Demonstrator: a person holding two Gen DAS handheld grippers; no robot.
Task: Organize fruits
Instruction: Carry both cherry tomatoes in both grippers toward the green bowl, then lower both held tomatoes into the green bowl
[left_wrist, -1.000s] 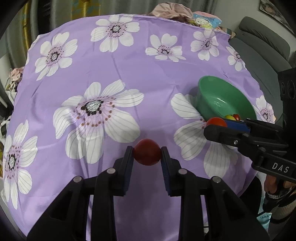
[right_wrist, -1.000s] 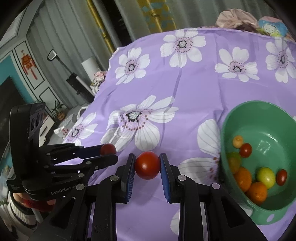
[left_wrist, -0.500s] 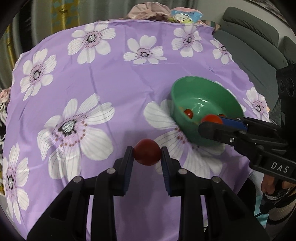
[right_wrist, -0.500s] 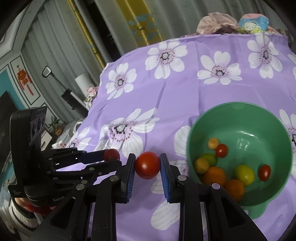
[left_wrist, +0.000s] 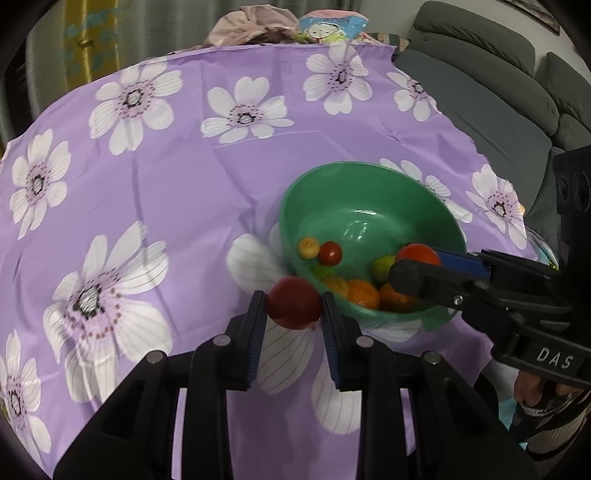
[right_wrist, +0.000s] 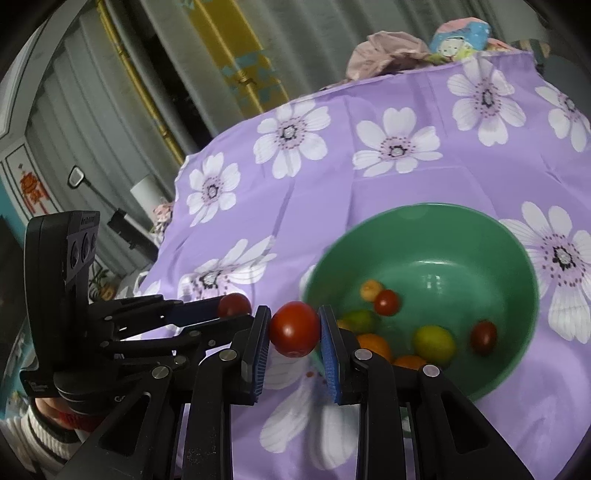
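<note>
My left gripper (left_wrist: 294, 308) is shut on a dark red tomato (left_wrist: 294, 303), held just left of the green bowl (left_wrist: 369, 177). My right gripper (right_wrist: 294, 328) is shut on a bright red tomato (right_wrist: 294, 329), held at the bowl's near-left rim (right_wrist: 424, 210). In the left wrist view the right gripper's tomato (left_wrist: 417, 254) hangs over the bowl's right side. In the right wrist view the left gripper's tomato (right_wrist: 234, 304) shows at the left. The bowl holds several small fruits: red tomatoes (right_wrist: 386, 302), oranges (right_wrist: 373, 343), a green fruit (right_wrist: 433, 342).
The table wears a purple cloth with white flowers (left_wrist: 184, 184). A grey sofa (left_wrist: 498, 92) stands at the right. Bundled cloth and a cartoon-print bag (left_wrist: 325, 26) lie at the table's far edge. Curtains and a floor lamp (right_wrist: 122, 218) stand left of the table.
Both grippers have carried their tomatoes toward the bowl, which now sits nearer and more central in both views. Both remain shut on their tomatoes.
</note>
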